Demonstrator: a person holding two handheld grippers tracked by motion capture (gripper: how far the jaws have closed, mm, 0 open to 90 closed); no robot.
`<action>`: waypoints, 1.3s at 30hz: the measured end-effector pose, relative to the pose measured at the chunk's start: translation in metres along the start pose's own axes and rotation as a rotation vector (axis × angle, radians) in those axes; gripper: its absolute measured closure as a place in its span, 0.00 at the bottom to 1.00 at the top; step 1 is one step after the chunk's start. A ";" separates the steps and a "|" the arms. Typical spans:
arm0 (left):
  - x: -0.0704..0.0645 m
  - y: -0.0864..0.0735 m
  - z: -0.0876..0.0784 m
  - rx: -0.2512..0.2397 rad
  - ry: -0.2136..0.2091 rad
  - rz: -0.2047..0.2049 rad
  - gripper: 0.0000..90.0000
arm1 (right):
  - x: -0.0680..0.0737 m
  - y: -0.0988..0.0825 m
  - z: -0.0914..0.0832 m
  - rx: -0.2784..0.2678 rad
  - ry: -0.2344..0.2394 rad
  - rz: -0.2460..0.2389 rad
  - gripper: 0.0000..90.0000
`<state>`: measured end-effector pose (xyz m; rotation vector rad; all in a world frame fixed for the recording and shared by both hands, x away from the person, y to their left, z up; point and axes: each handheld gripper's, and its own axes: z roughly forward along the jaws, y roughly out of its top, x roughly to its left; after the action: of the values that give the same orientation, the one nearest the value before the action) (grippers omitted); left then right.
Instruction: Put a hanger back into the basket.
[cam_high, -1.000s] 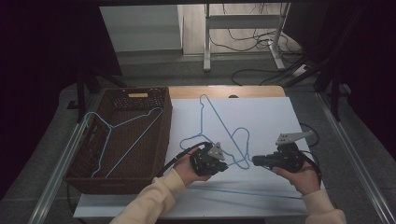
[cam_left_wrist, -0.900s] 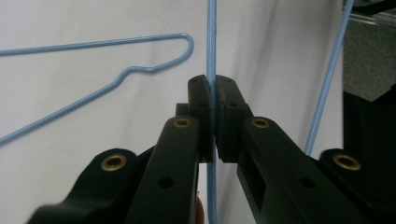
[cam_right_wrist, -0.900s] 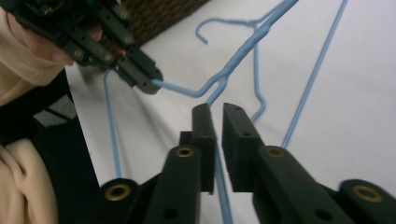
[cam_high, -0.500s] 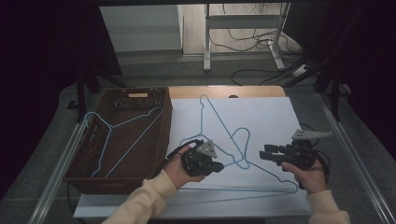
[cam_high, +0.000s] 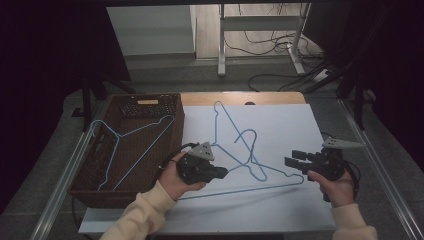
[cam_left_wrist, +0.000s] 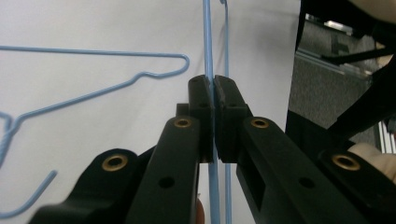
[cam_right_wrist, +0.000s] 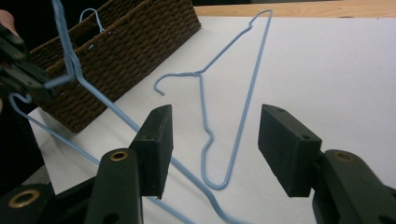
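Observation:
My left gripper (cam_high: 224, 172) is shut on the thin wire of a blue hanger (cam_high: 240, 191), raising that end off the white table (cam_high: 290, 125). In the left gripper view the wire (cam_left_wrist: 208, 46) runs straight between the closed jaws. My right gripper (cam_high: 292, 161) stands open at the hanger's far end; its jaws have just been opening. In the right gripper view this wire (cam_right_wrist: 100, 105) passes beside the left jaw, unpinched. A second blue hanger (cam_high: 231, 126) lies flat on the table, seen through the open jaws (cam_right_wrist: 247, 100).
A brown wicker basket (cam_high: 150, 100) stands at the table's left with a third blue hanger (cam_high: 137, 131) resting in it. Its woven wall (cam_right_wrist: 121, 51) rises close behind the held hanger. Cables and a metal stand sit on the floor beyond the table.
The right gripper has opened, let go of the hanger and drawn off to the right. The left gripper has carried its end of the hanger left, toward the basket, and upward.

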<state>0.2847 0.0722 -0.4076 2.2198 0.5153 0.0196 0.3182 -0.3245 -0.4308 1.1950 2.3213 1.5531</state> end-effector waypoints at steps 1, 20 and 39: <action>0.001 -0.001 -0.003 -0.006 0.002 -0.009 0.97 | 0.000 0.000 0.000 0.002 -0.001 0.004 0.49; 0.019 -0.012 -0.067 -0.151 0.040 -0.103 0.97 | -0.003 -0.001 -0.001 0.000 -0.031 0.001 0.47; 0.045 -0.047 -0.140 -0.265 0.136 -0.210 0.97 | -0.002 -0.004 0.010 0.061 -0.039 -0.018 0.44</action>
<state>0.2831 0.2188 -0.3587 1.9058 0.7725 0.1224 0.3218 -0.3191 -0.4390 1.2031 2.3642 1.4499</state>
